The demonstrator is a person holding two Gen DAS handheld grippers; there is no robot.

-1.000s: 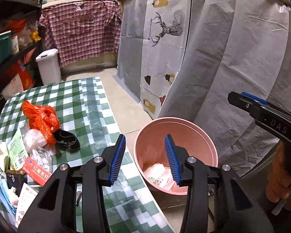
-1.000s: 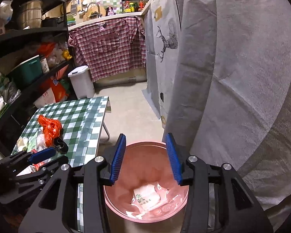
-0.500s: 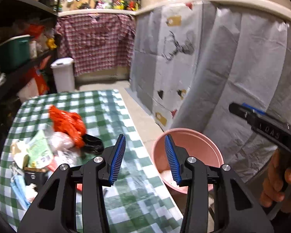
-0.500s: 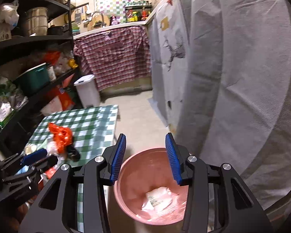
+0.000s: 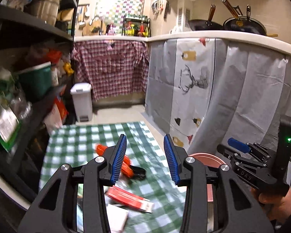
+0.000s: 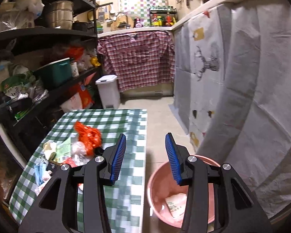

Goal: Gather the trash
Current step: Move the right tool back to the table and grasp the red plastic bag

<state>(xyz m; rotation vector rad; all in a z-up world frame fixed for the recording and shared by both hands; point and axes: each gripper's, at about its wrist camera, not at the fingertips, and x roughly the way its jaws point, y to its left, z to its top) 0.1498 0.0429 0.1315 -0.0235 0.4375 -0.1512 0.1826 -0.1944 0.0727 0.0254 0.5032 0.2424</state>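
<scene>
Trash [image 6: 75, 151] sits piled at left centre on the checked table [image 6: 126, 120]. Left gripper [image 5: 144, 156] hangs over it, fingers spread, empty. Right gripper [image 6: 145, 155], also spread, empty; pink basin [image 6: 157, 174] lower right holds a wrapper [image 6: 175, 202].

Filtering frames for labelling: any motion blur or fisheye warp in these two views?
Left wrist view: the green checked tablecloth and red flat packet are smeared by motion, while the left tongs stay sharp. Right wrist view: milder blur on the orange crumpled plastic bag; the counter edges bow strongly.
</scene>
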